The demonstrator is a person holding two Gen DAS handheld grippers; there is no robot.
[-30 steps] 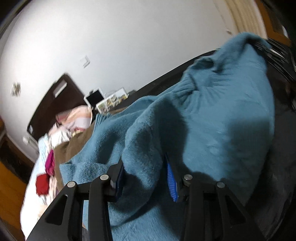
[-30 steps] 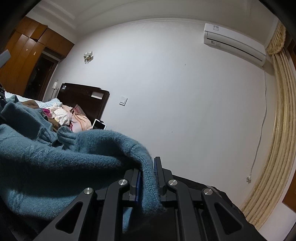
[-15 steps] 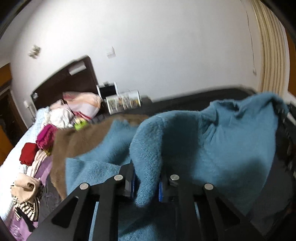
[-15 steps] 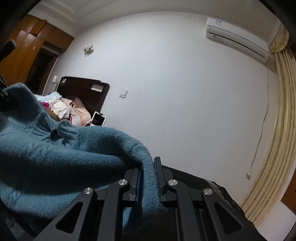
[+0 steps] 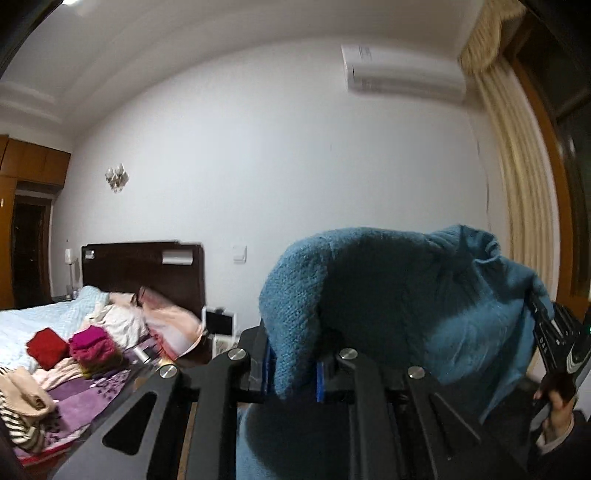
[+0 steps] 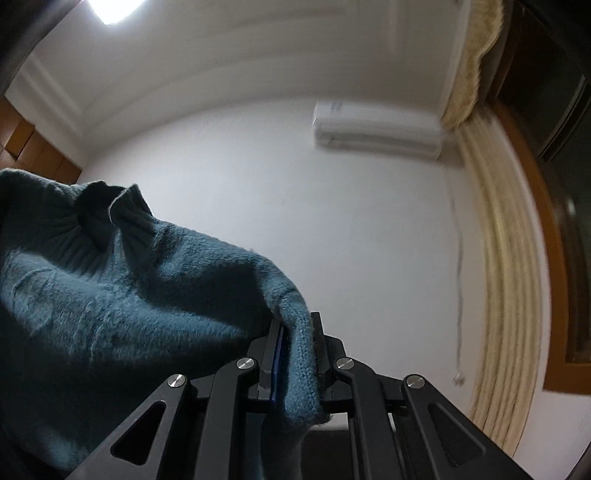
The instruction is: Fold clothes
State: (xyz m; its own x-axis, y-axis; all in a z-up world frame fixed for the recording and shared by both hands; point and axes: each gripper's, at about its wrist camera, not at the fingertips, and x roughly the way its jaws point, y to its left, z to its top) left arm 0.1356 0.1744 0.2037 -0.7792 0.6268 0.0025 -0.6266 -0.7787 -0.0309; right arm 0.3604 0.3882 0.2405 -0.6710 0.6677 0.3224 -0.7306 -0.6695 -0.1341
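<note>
- We see the teal knitted sweater held up in the air between our two tools, its ribbed collar hanging to the left in the right wrist view.
- Our left gripper pinches a thick fold of the sweater's edge between its blue pads; the jaws have just closed in on the knit and now stand narrow around it.
- Our right gripper is clamped tight on another fold of the sweater, the wool squeezed between its pads and trailing below them.
- In the left wrist view the right gripper's black body sits at the far right edge, with the person's hand wrapped around its handle; white marks on that body are too blurred to read.
- The left gripper points about level toward the far wall; the right one tilts upward toward the ceiling light.
- On the far wall hangs a white air conditioner; its small label is unreadable.
- Cream curtains hang to the right.
- Low on the left lies a bed with a dark headboard, piled with red, pink and striped clothes.
</note>
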